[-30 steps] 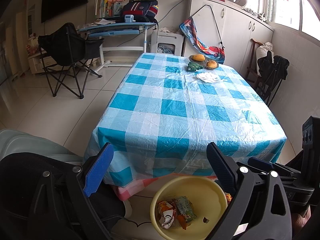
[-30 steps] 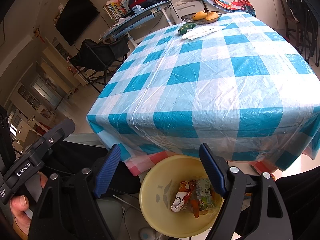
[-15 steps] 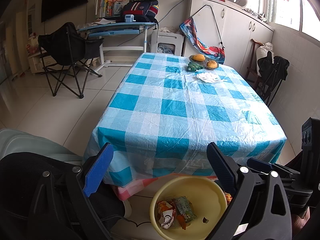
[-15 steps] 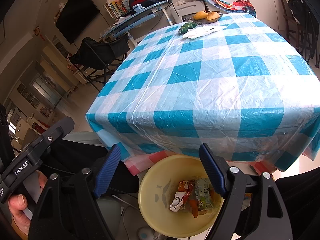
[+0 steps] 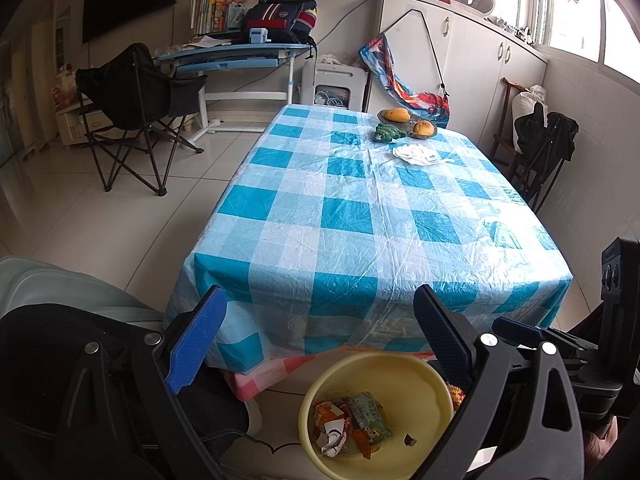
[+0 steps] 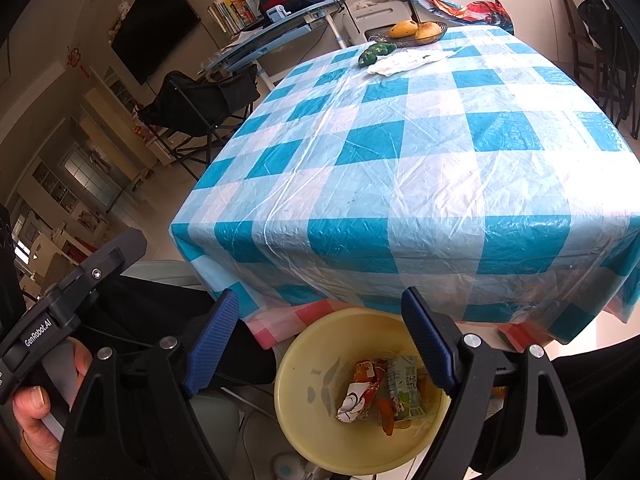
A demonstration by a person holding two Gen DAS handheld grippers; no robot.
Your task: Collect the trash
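Both the left gripper (image 5: 316, 338) and right gripper (image 6: 320, 340) hover with fingers spread wide, holding nothing. Below them a yellow basin (image 6: 304, 360) holds crumpled wrappers (image 6: 380, 392), beside the table (image 6: 400, 168).

Tablecloth (image 5: 360, 216): turquoise, pale blue and white check under a clear glossy film; a pink-and-white check layer shows below its near hem. Basin (image 5: 404, 376), 6 o'clock of table: pale yellow. Wrappers (image 5: 350, 424) inside: orange, green, white. Finger pads (image 5: 196, 340): dark blue on black frames. Fruit (image 5: 396, 114), 12 o'clock end: yellow-orange. Folding chair (image 5: 132, 96), 10 o'clock: black. Floor tiles (image 5: 88, 208): white.
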